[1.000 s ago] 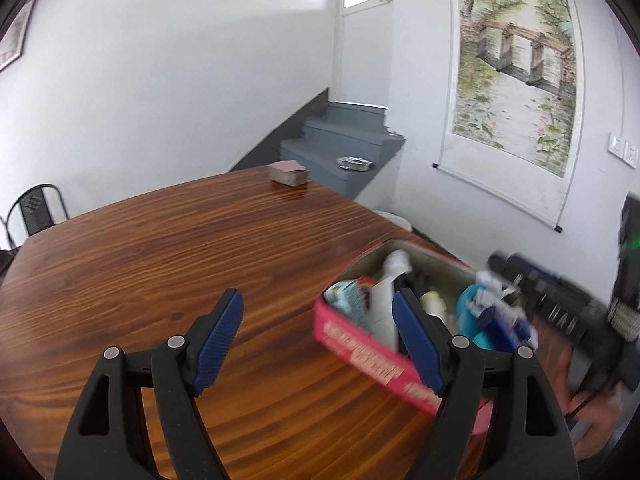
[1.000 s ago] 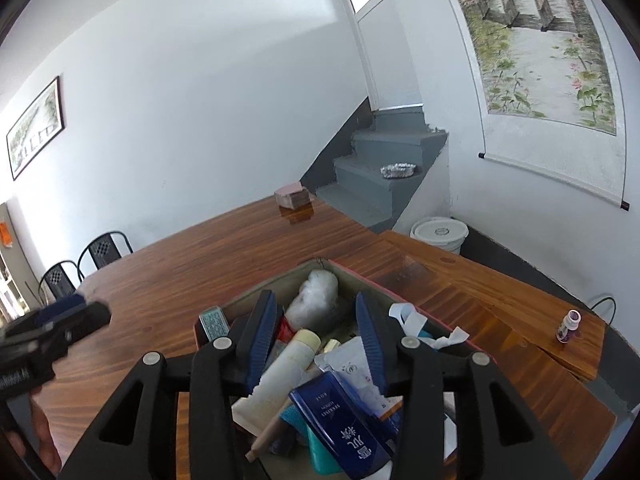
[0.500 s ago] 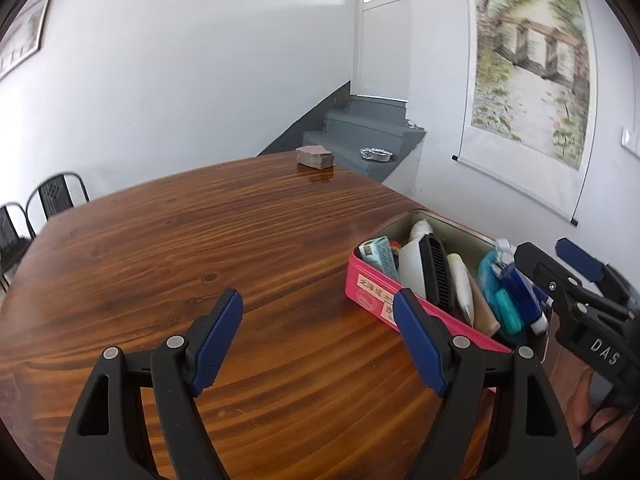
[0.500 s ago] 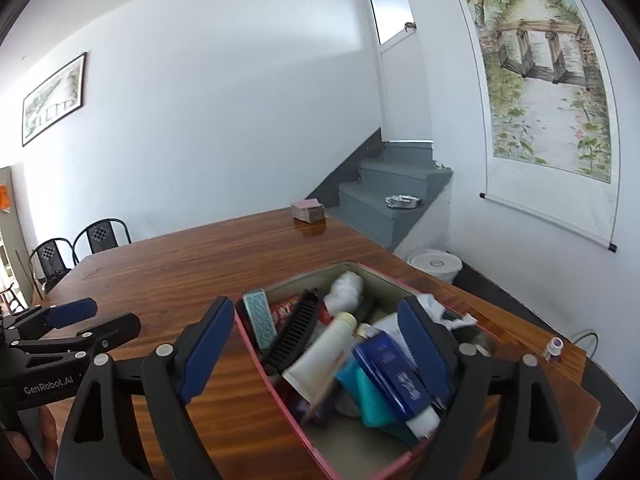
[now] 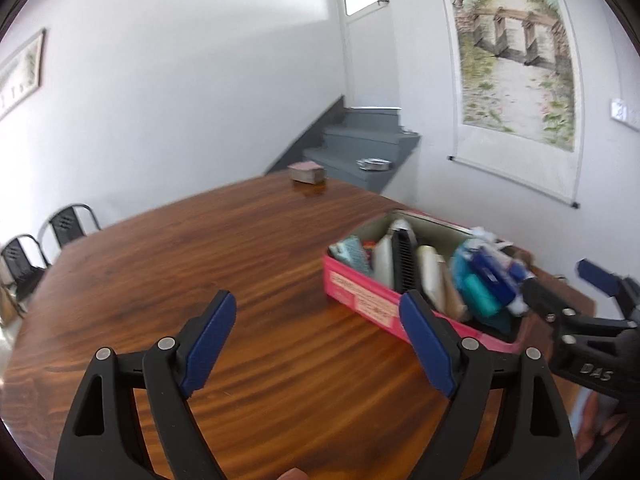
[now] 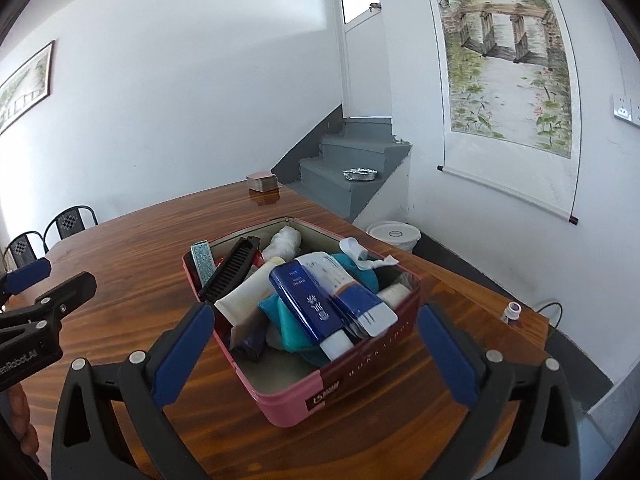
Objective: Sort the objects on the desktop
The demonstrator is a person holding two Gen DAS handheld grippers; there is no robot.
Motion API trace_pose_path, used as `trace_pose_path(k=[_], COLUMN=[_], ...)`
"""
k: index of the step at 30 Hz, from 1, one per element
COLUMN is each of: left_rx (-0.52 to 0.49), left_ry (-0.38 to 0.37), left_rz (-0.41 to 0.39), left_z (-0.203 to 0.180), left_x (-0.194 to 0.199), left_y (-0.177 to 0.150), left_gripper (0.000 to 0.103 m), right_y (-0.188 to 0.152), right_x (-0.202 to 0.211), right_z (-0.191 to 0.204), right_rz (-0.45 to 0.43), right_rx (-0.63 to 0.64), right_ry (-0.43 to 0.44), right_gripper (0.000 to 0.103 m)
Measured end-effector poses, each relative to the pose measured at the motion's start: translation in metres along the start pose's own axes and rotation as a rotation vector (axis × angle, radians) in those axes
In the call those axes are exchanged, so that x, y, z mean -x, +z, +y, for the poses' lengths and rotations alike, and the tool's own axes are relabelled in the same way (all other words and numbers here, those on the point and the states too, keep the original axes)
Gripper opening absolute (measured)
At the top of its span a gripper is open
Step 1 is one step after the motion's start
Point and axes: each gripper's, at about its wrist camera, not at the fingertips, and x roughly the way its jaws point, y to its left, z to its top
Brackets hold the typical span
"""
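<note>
A pink tin (image 6: 288, 408) stands on the wooden table (image 6: 140, 264), packed with several toiletries: a black comb (image 6: 232, 272), a white tube (image 6: 248, 296) and a blue tube (image 6: 308, 300). My right gripper (image 6: 316, 340) is just short of the tin's near corner. Its jaws are opening, and the pads stand wide on either side without touching it. My left gripper (image 5: 320, 340) hovers over bare wood left of the tin (image 5: 360, 292); its jaws are opening with nothing between them. Each gripper shows in the other's view: right gripper (image 5: 560, 284), left gripper (image 6: 56, 280).
A deck of cards (image 6: 262, 181) lies at the table's far edge. A small vial (image 6: 513, 312) stands near the right edge. A white bucket (image 6: 394, 234) sits on the floor beyond, by grey stairs (image 6: 352, 160). Black chairs (image 5: 68, 224) stand at the far left.
The right gripper's jaws have spread from narrow to wide, and it has drawn back from over the tin. The left gripper has shifted away, so the tin now sits farther off.
</note>
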Motion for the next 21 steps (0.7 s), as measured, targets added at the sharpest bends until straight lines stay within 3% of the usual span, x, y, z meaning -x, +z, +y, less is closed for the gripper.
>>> trace_pose_path(k=[3, 15, 21], left_rx=[0.012, -0.055, -0.107], left_ry=[-0.030, -0.022, -0.052], left_rz=[0.013, 0.058, -0.001], left_z=[-0.003, -0.033, -0.050], left_x=[-0.002, -0.019, -0.013], left_y=[0.001, 0.002, 0.006], left_gripper=[0.087, 0.087, 0.087], right_y=[-0.001, -0.012, -0.014], right_x=[0.001, -0.007, -0.013], right_z=[-0.002, -0.016, -0.021], right_rz=[0.005, 0.043, 0.062], right_rx=[-0.003, -0.016, -0.017], right_ry=[0.005, -0.016, -0.030], right_gripper=[0.102, 0.102, 0.102])
